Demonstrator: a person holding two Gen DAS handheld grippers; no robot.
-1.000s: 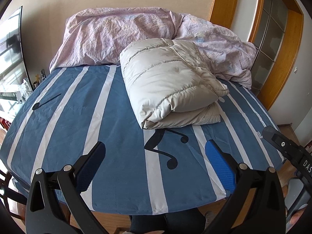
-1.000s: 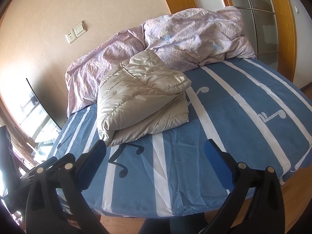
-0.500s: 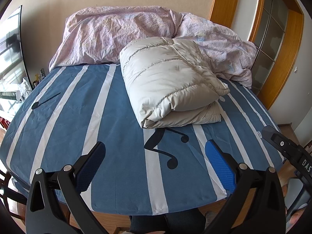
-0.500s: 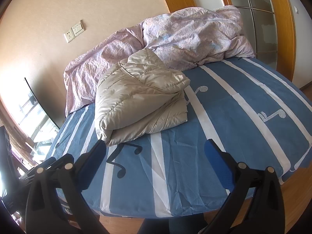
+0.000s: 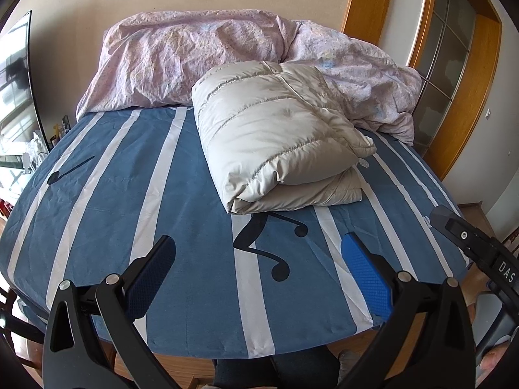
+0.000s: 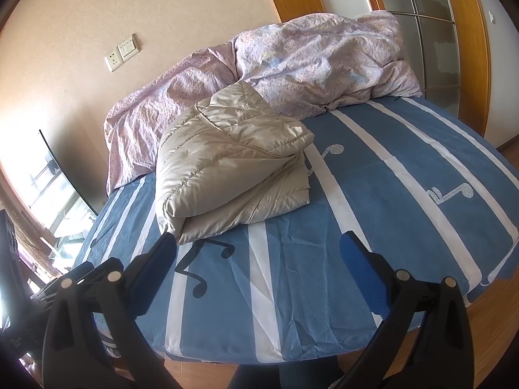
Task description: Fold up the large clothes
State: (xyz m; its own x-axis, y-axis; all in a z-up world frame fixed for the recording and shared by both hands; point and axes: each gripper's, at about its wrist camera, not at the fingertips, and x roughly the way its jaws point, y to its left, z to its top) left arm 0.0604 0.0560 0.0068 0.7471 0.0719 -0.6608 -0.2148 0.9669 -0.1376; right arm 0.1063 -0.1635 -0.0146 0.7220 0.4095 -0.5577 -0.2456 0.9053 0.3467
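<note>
Held low at the near edge of the bed (image 5: 97,194), level and pointing toward the wall: left gripper (image 5: 258,265), fingers (image 5: 365,275) spread wide and released, nothing between them. Same for the right gripper (image 6: 256,259), fingers (image 6: 363,272) parted wide and empty, aimed across the bed from a spot further right and angled toward the left. Tip of the right gripper's body visible at the right edge of the left wrist view. Both well clear of the puffer jacket (image 5: 275,142), touching neither it nor the sheet. Folded into a thick bundle, beige and quilted, lying on the blue and white striped sheet (image 5: 181,214) past the black music note print, far end resting against the crumpled pink duvet (image 5: 194,55) heaped at the wall. In the right wrist view, the jacket (image 6: 227,168) seen from its right side, 2 layers stacked, upper one puffed and glossy. Against 1 second ago: left view almost unchanged, jacket in the same fold and place; right view shifted slightly, with the jacket sitting a little further left in frame.
</note>
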